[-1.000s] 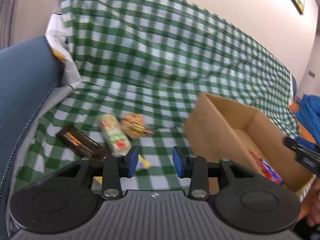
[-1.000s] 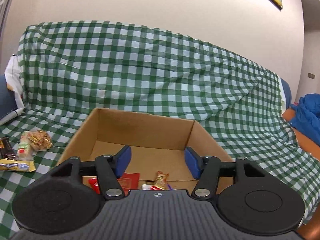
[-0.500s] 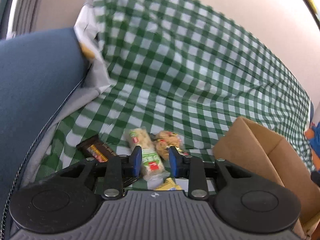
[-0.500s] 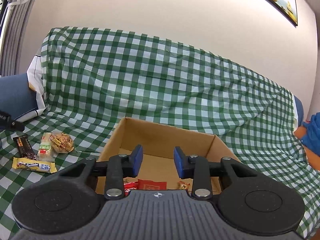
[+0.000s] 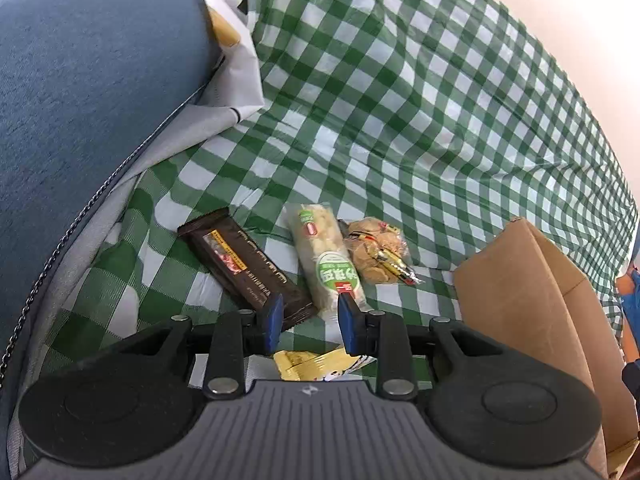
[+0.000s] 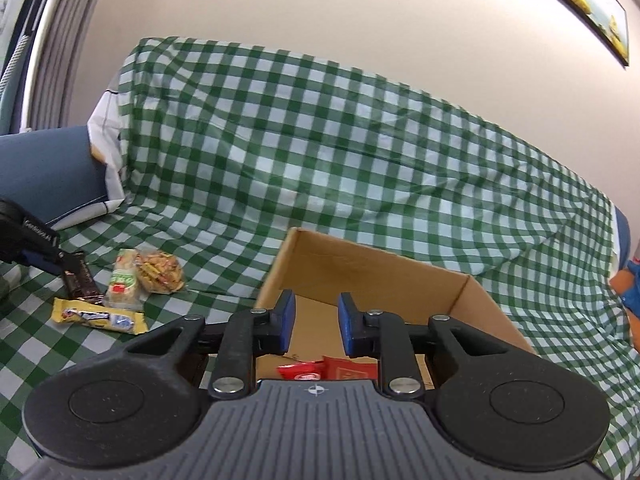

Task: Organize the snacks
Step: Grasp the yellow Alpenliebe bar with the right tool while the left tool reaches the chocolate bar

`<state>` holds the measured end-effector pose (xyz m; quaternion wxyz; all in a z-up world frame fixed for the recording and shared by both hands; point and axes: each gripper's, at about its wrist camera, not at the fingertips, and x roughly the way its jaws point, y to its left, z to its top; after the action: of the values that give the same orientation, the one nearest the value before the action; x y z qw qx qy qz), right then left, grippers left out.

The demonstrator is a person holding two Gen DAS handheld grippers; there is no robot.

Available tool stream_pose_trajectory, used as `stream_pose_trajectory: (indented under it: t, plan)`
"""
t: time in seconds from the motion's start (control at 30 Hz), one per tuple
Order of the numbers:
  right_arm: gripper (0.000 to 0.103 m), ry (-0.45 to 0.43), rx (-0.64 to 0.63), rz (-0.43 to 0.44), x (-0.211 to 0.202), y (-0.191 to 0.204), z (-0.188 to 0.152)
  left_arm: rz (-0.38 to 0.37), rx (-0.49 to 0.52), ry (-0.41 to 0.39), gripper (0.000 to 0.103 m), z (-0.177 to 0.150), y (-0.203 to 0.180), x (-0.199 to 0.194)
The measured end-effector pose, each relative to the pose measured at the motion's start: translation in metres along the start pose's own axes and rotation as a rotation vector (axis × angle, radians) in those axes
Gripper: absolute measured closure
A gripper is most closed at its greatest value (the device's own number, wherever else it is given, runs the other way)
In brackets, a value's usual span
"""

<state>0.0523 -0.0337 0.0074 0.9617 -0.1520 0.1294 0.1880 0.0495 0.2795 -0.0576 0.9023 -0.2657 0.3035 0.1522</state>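
Four snacks lie on the green checked cloth: a dark brown bar (image 5: 248, 264), a pale roll with a green label (image 5: 326, 260), a clear bag of brown biscuits (image 5: 374, 250) and a yellow bar (image 5: 316, 362). My left gripper (image 5: 310, 322) is open and empty, low over the near ends of the brown bar and the roll. The cardboard box (image 6: 380, 276) holds red packets (image 6: 332, 368). My right gripper (image 6: 316, 326) is open and empty above the box's near side. The snacks also show in the right wrist view, with the yellow bar (image 6: 100, 316) nearest.
A blue cushion (image 5: 80, 92) with a white cloth (image 5: 236, 60) rises on the left. The checked sofa back (image 6: 320, 140) stands behind. The box wall (image 5: 520, 300) stands right of the snacks. Blue and orange fabric (image 6: 630, 280) lies at far right.
My left gripper has swung left and down from beside the box onto the snack pile, its jaws narrower. My right gripper has pulled back and up from the box, and its jaws have narrowed.
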Motion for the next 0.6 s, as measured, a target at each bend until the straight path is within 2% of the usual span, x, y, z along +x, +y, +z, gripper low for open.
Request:
stream_pose_trajectory:
  t: [0.17, 0.3, 0.4, 0.5, 0.6]
  plan:
    - [0.079, 0.037, 0.073, 0.018, 0.0, 0.008, 0.009, 0.029, 0.007, 0.003, 0.07, 0.0, -0.001, 0.002]
    - [0.079, 0.062, 0.131, 0.054, 0.005, 0.028, 0.017, 0.042, -0.038, -0.005, 0.07, 0.005, 0.008, 0.003]
    - [0.079, 0.094, 0.187, 0.1, 0.015, 0.049, 0.023, 0.067, -0.103, -0.003, 0.07, 0.009, 0.021, 0.004]
    - [0.079, 0.157, 0.253, 0.169, 0.032, 0.074, 0.026, 0.09, -0.215, 0.007, 0.07, 0.013, 0.043, 0.005]
    - [0.076, 0.216, 0.264, 0.221, 0.052, 0.101, 0.027, 0.105, -0.274, 0.029, 0.07, 0.015, 0.057, 0.01]
